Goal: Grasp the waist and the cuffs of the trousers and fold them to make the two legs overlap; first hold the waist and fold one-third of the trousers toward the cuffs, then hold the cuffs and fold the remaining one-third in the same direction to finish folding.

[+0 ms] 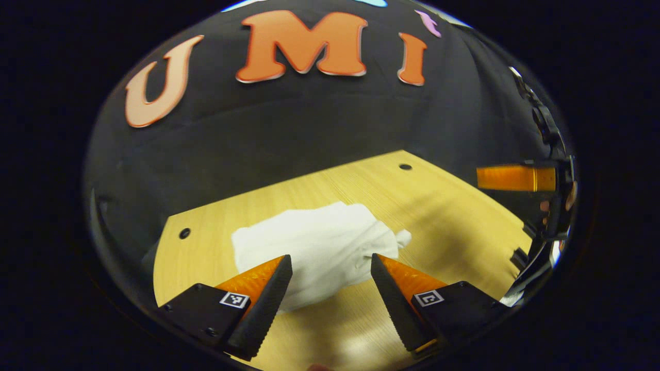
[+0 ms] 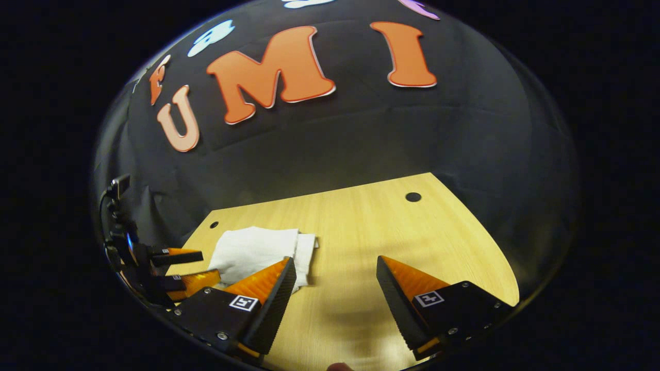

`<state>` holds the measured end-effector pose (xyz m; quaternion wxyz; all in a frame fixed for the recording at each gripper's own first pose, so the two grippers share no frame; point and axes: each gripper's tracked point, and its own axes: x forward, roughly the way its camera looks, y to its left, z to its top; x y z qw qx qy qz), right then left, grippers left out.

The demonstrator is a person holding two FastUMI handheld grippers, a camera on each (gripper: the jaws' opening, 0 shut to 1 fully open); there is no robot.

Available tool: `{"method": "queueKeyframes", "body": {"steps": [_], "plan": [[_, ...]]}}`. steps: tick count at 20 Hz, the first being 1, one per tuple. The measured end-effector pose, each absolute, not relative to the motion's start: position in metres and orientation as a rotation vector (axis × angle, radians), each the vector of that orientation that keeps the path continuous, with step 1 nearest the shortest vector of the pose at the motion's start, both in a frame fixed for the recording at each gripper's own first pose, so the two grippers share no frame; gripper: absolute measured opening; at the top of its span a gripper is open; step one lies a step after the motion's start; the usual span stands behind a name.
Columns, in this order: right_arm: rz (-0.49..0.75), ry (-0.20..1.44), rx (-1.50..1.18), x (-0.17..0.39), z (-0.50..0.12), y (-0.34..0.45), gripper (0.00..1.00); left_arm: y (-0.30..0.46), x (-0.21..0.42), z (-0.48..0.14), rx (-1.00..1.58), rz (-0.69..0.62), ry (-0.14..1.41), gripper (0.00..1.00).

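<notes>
Pale wood is the table (image 1: 361, 185), the largest thing here, with small round holes near its far edge. On it the white trousers (image 1: 314, 242) lie as a compact bundle, its layers stacked, so I judge the folding is nearly or fully done. Both tongs hang above the table, apart from the cloth: the left tongs (image 1: 331, 273) spread wide with nothing between, and the right tongs (image 2: 336, 278) equally wide and empty, probably because the cloth needs no more holding.
</notes>
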<state>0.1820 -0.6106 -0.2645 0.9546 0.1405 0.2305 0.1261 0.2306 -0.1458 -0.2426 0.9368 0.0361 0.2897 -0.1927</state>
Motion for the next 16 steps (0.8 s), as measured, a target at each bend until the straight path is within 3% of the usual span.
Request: {"method": "queueKeyframes", "body": {"steps": [5, 11, 16], "plan": [[0.347, 0.389, 0.192, 0.176, -0.237, -0.563, 0.94, -0.115, 0.206, -0.191, -0.033, -0.223, 0.458, 1.0], [0.327, 0.29, 0.156, 0.161, -0.197, -0.522, 0.94, -0.069, 0.178, -0.144, -0.052, -0.083, 0.297, 0.99], [0.294, 0.219, 0.2, 0.14, -0.173, -0.498, 0.94, -0.047, 0.156, -0.112, -0.043, -0.073, 0.196, 0.99]]}}
